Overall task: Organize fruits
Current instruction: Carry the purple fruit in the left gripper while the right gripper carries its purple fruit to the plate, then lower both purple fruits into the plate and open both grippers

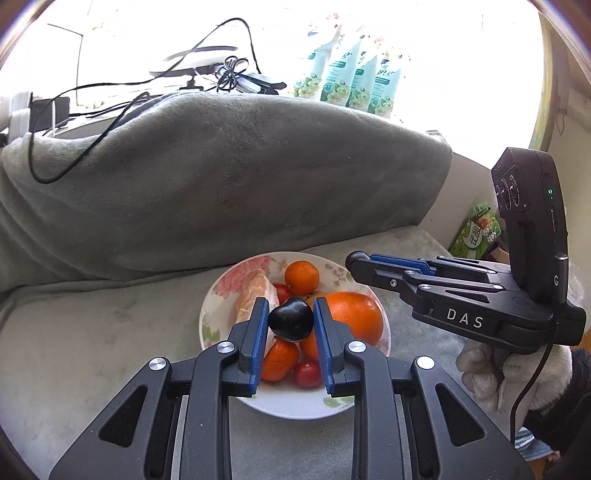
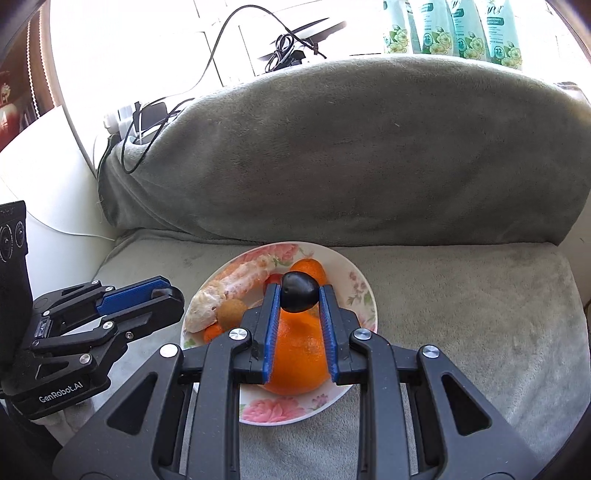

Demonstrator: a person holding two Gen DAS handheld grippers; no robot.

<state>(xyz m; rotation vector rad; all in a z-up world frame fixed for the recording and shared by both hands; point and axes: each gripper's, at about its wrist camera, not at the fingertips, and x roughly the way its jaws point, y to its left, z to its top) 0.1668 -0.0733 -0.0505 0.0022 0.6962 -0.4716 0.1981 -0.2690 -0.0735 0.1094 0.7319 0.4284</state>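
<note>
Looking from the left wrist, a dark plum (image 1: 290, 319) tops the fruit on the flowered plate (image 1: 295, 406), framed by the parted, unloaded fingers of the left gripper (image 1: 290, 314). From the right wrist, the right gripper (image 2: 298, 291) is likewise spread and holds nothing, with the plum (image 2: 299, 291) behind the big orange (image 2: 297, 354).

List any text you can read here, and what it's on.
"DAS": side of the right hand-held gripper.
"GenRobot.AI": side of the left hand-held gripper.
"72": green pouches behind the cushion.
"优酸": green carton; the rest is blurred.
Other pouch print: too blurred to read.
</note>
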